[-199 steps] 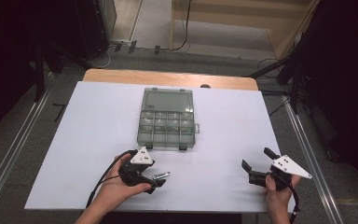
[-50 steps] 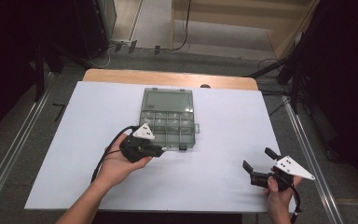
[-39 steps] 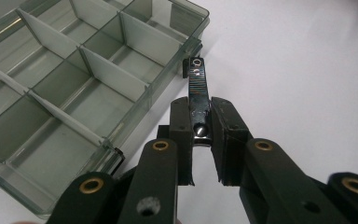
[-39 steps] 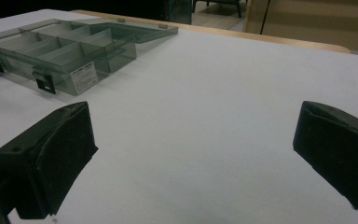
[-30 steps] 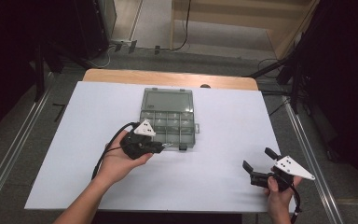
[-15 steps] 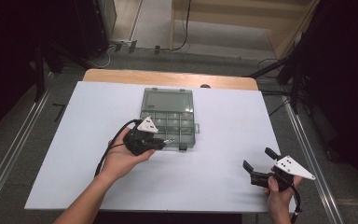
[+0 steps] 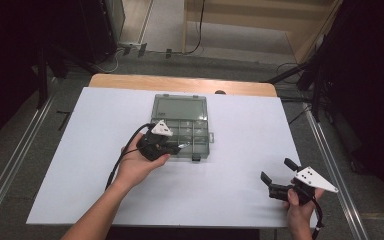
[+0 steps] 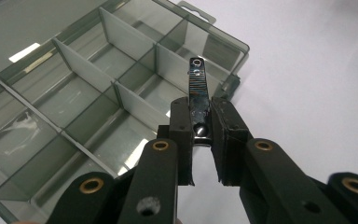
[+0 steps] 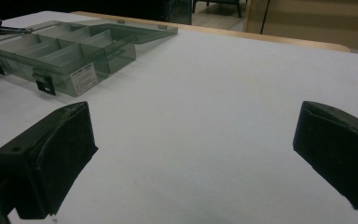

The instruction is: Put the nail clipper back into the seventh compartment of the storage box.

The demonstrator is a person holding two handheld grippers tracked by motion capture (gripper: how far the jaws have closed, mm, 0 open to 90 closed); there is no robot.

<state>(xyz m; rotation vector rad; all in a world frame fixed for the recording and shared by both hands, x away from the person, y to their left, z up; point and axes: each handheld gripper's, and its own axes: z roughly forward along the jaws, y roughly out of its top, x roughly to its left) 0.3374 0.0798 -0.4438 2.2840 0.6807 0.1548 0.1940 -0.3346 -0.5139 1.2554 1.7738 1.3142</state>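
A clear grey compartment box lies open in the middle of the white table, its lid folded back on the far side. My left gripper is shut on a small metal nail clipper, which juts forward over the box's near row of compartments. In the high view that gripper hovers at the box's front left corner. My right gripper rests near the front right of the table, open with nothing between its jaws. From there the box sits far off to the left.
The white sheet covers most of the table, with a wooden strip along the far edge. Metal rails run along both sides. A black cable trails from the left gripper.
My left hand has carried the clipper away from the front edge and a little farther over the box's near compartments. The right gripper has stayed put.
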